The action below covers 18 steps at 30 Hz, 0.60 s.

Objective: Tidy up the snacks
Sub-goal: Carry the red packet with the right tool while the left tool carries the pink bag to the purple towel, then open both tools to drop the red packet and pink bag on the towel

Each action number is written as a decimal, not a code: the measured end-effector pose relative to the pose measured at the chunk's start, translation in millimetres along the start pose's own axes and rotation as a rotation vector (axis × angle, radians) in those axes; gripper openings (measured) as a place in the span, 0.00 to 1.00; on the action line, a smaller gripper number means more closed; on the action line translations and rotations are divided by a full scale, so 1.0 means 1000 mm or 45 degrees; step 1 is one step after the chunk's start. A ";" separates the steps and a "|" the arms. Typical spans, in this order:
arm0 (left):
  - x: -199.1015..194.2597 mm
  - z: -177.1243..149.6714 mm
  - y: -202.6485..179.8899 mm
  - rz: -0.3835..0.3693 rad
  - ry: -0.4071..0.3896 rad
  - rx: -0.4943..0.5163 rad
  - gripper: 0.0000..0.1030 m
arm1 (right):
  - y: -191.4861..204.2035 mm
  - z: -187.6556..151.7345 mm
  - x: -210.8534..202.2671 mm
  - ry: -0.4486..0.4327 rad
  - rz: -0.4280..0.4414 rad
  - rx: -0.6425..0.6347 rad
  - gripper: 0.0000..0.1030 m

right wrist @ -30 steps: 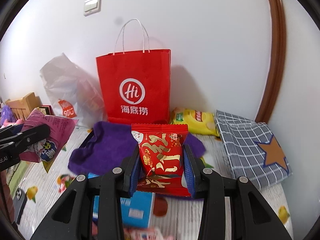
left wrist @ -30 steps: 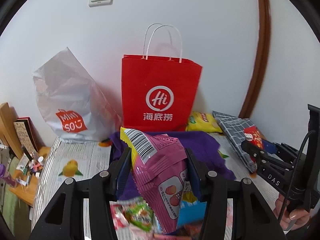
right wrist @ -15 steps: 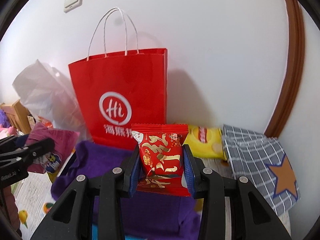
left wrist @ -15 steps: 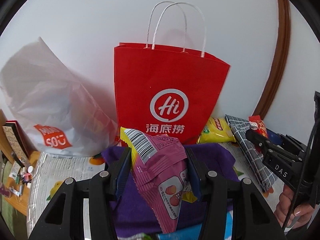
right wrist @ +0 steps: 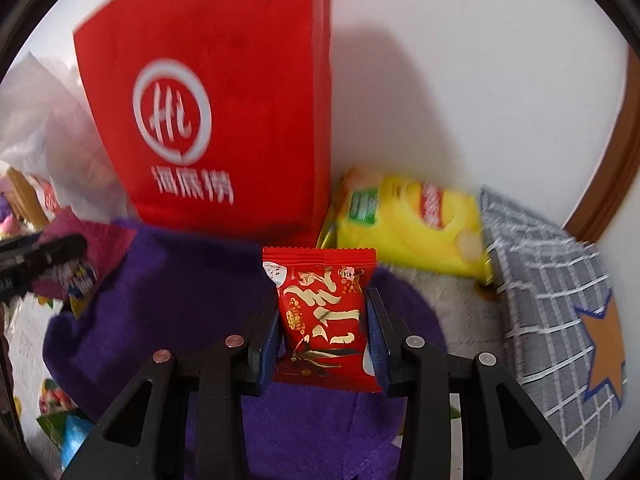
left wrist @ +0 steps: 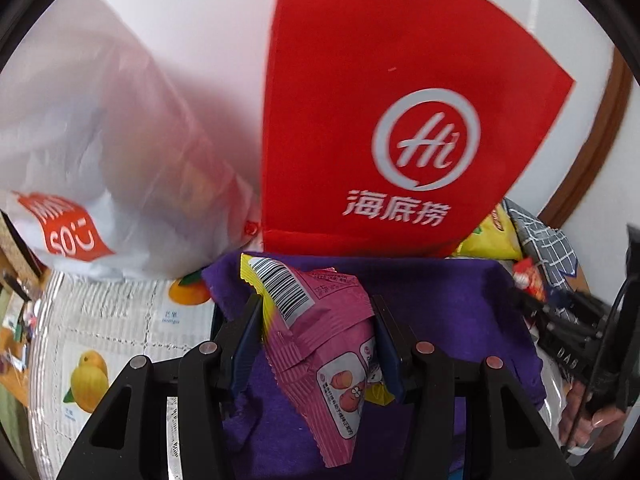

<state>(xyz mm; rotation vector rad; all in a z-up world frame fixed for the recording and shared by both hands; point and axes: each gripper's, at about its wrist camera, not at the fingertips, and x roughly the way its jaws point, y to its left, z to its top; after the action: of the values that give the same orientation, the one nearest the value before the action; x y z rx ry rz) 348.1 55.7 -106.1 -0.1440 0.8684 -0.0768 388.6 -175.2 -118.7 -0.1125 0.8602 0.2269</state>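
Observation:
My left gripper (left wrist: 316,320) is shut on a pink snack packet (left wrist: 320,340) with a barcode at its top, held over the purple felt cloth (left wrist: 448,312). My right gripper (right wrist: 322,316) is shut on a red snack packet (right wrist: 322,304) with gold lettering, also over the purple cloth (right wrist: 160,300). A red paper bag (left wrist: 380,120) with a white "Hi" logo stands right behind the cloth; in the right wrist view the red bag (right wrist: 208,92) is at upper left. The right gripper (left wrist: 560,320) shows at the right edge of the left wrist view, the left gripper (right wrist: 36,256) at the left edge of the right.
A white plastic bag (left wrist: 100,160) leans on the wall left of the red bag. A yellow chip bag (right wrist: 412,220) and a grey checked pouch with an orange star (right wrist: 560,300) lie to the right. The fruit-print table cover (left wrist: 120,332) lies at left. More snacks (right wrist: 64,428) lie at lower left.
Both grippers moved forward and down toward the red bag, which now looms much larger; its handles left both views. Each packet stayed held the same way.

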 end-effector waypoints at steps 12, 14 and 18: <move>0.029 -0.005 0.010 0.023 0.134 -0.046 0.48 | 0.006 -0.015 0.038 0.154 0.001 -0.022 0.38; 0.032 -0.006 0.008 0.021 0.156 -0.040 0.48 | 0.008 -0.016 0.041 0.170 0.006 -0.026 0.38; 0.035 -0.009 0.005 0.037 0.177 -0.020 0.48 | 0.011 -0.018 0.044 0.194 0.012 -0.034 0.38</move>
<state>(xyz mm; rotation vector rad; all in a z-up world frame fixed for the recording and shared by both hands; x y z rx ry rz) 364.1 55.3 -138.8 -0.1423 1.0101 -0.0532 400.2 -160.9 -164.6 -0.1525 1.0095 0.2410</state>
